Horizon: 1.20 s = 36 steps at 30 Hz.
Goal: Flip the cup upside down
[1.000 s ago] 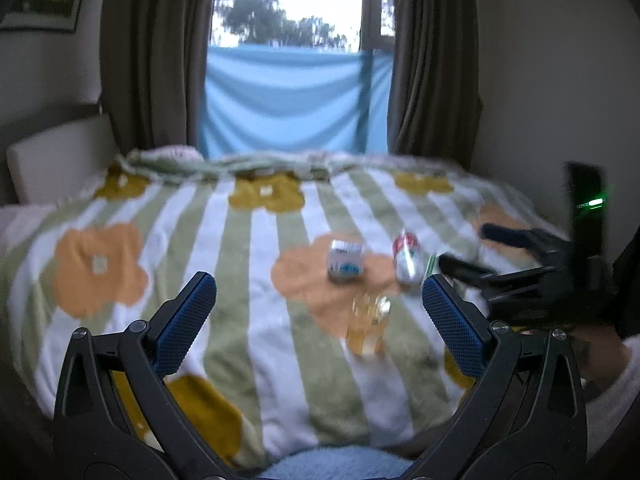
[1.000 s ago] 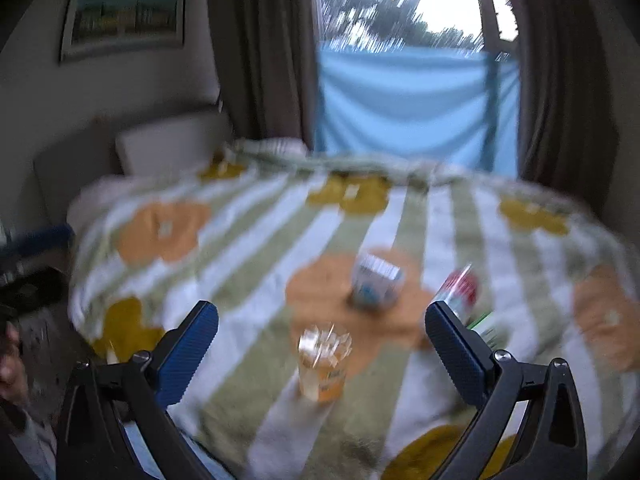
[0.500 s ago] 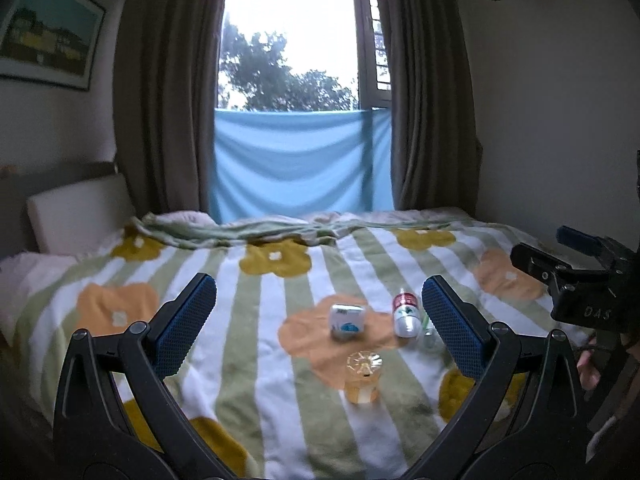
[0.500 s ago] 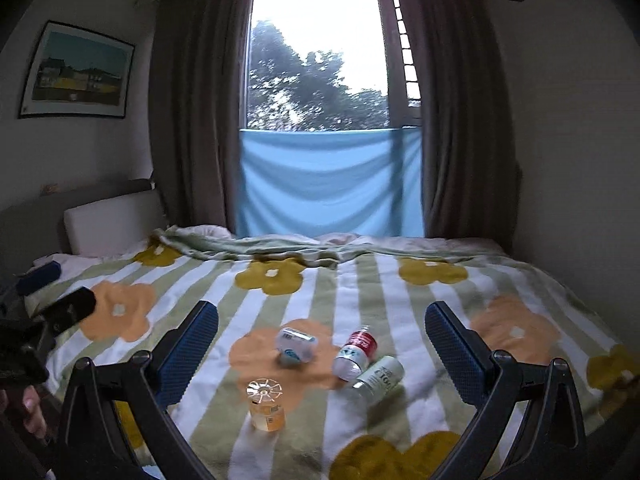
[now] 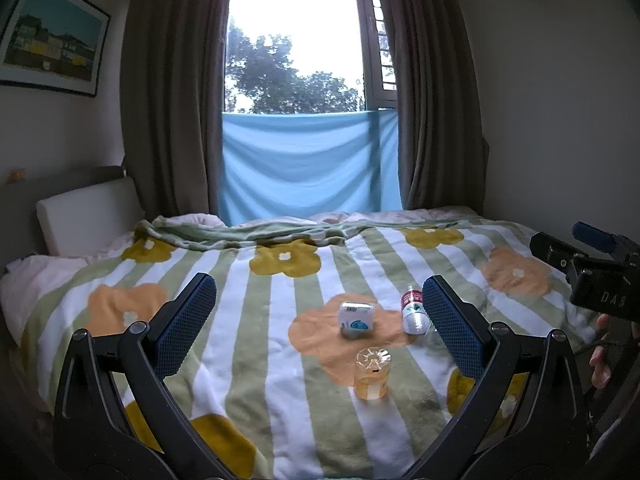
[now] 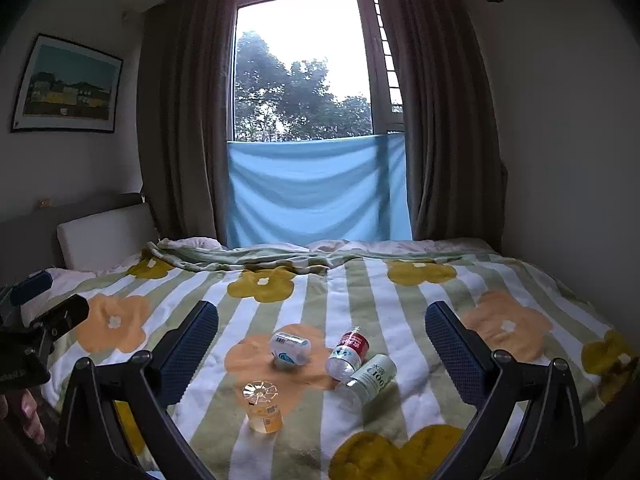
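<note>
The cup (image 5: 371,374), a small amber see-through one, stood on the bed (image 5: 256,352) at the edge of an orange flower print, its ribbed circular end facing up; whether that end was the base or a rim could not be settled from either view. In the right wrist view the same cup (image 6: 262,407) sat nearer the lower middle, with a small label on its side too small to read.

The left claw (image 5: 319,320) hung above the blanket with its blue-padded fingers spread wide and nothing between them. The right claw (image 6: 321,347) was likewise spread wide and held nothing. Both stood well apart from the cup, and the lower parts of both frames were cut off by the edges of the pictures.

Behind the cup lay a white box-like container (image 5: 356,319) with a blue mark, tilted on its side. Just beside it lay a bottle with a red label (image 5: 412,311), partly hidden by the left claw's right finger. A second bottle with a pale label (image 6: 370,376) showed only in the right wrist view, touching the red-labelled one.

At the right edge of the left view the other claw's black body (image 5: 592,276) was only partly in frame, with fingertips of the hand beneath it. The window glare washed out the view outside.
</note>
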Each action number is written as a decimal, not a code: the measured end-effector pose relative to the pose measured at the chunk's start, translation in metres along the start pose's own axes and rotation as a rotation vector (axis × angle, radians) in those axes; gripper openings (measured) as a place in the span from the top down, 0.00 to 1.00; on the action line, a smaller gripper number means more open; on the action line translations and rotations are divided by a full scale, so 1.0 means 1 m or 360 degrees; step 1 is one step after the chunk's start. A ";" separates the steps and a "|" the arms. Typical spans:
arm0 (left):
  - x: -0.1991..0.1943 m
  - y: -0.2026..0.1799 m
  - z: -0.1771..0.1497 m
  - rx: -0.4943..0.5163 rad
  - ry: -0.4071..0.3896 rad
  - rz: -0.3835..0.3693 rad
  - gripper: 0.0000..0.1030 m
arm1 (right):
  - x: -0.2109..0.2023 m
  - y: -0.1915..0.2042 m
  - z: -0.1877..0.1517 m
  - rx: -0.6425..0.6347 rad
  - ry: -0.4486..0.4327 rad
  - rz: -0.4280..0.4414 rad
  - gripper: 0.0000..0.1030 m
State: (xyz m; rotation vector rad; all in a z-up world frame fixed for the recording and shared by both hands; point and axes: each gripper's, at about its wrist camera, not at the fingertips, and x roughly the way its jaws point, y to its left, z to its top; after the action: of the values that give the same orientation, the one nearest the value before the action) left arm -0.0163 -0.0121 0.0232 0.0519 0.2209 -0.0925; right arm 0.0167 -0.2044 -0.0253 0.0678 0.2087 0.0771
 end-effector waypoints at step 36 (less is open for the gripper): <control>0.004 0.004 -0.006 -0.0026 0.0019 -0.0007 0.00 | 0.004 0.001 -0.002 -0.0021 0.0031 -0.0139 0.00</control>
State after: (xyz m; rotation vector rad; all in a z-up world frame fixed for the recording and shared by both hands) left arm -0.0133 -0.0082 0.0168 0.0358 0.2340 -0.0949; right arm 0.0203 -0.2027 -0.0283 0.0446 0.2306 -0.0077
